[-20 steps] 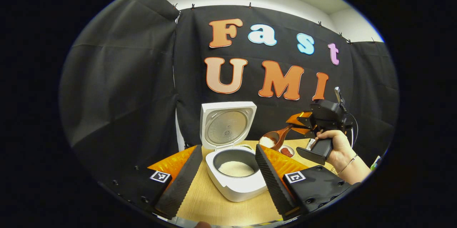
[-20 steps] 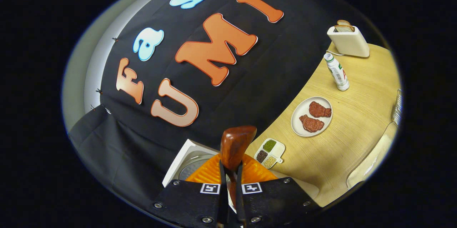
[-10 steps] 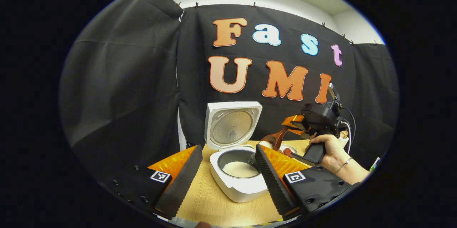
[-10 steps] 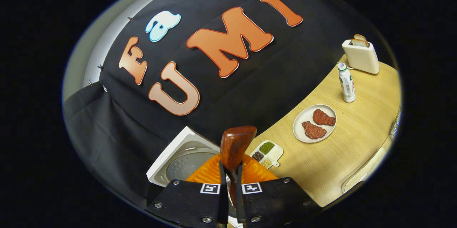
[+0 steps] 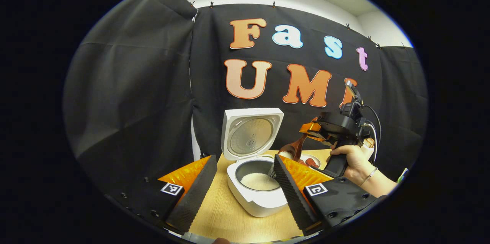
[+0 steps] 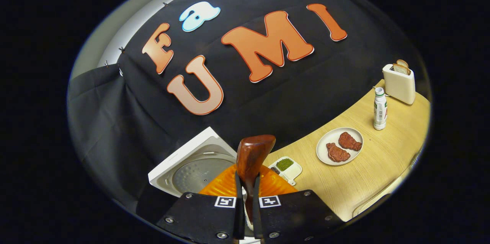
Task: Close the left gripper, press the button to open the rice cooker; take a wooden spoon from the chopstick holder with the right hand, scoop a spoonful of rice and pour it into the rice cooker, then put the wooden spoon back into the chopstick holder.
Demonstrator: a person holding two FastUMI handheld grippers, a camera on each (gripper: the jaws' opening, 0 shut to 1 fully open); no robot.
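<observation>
Right gripper clamps the wooden spoon, tipped at the rice cooker's two-o'clock rim (lid up). Left gripper spread wide, empty.

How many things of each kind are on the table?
Rice cooker: 1
Wooden spoon: 1, held above the table
Toaster: 1
Bottle: 1
Plate holding two meat pieces: 1
Divided dish of beans: 1
Total: 6

both views face the booth wall, sharing the open rice cooker lid.
</observation>
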